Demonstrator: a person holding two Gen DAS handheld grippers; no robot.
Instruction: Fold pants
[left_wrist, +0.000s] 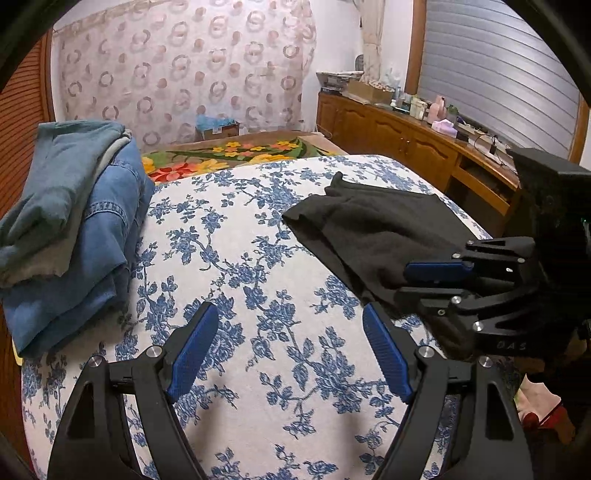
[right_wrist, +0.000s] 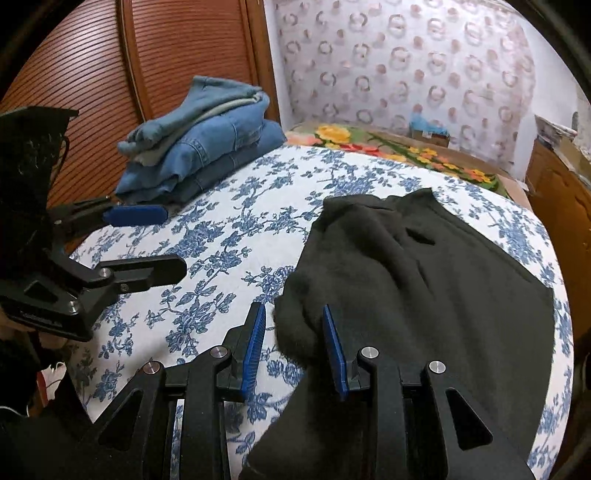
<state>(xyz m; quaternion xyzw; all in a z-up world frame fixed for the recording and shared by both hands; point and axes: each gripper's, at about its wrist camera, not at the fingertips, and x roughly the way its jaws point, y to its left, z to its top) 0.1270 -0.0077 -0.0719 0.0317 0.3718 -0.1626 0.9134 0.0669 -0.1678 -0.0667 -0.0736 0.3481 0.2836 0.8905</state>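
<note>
Both grippers work over a bed covered in a blue-flowered white sheet (left_wrist: 258, 229), and, going left to right, the left gripper (left_wrist: 288, 350) comes first: its blue-padded fingers (left_wrist: 194, 349) are spread wide, released, with only bare sheet between them and nothing held. Farther left on the bed, beside a slatted wooden door (right_wrist: 110, 62), sits a stack of folded jeans (left_wrist: 70, 229) in light and mid-blue denim, well apart from the task's garment. That garment, a pair of black pants (right_wrist: 424, 277), lies on the right half of the bed; in the right wrist view its long axis runs from the near edge, under the camera, away toward the far right, where a floral rug (right_wrist: 402, 149) shows beyond the mattress. Its cloth is dark, soft and matte, rumpled rather than flat, with loose ridges down its left side and a short slit-like crease near the far end; the far end is broad, and a bunched corner rises at the near left. Right gripper (right_wrist: 295, 347) has its fingers partly open, straddling that bunched corner; the cloth seems to lie against the right pad (right_wrist: 334, 350), while a gap remains at the left pad, so the fold is bracketed, not clamped. Along the right wall stands a cluttered wooden sideboard (left_wrist: 402, 133).
</note>
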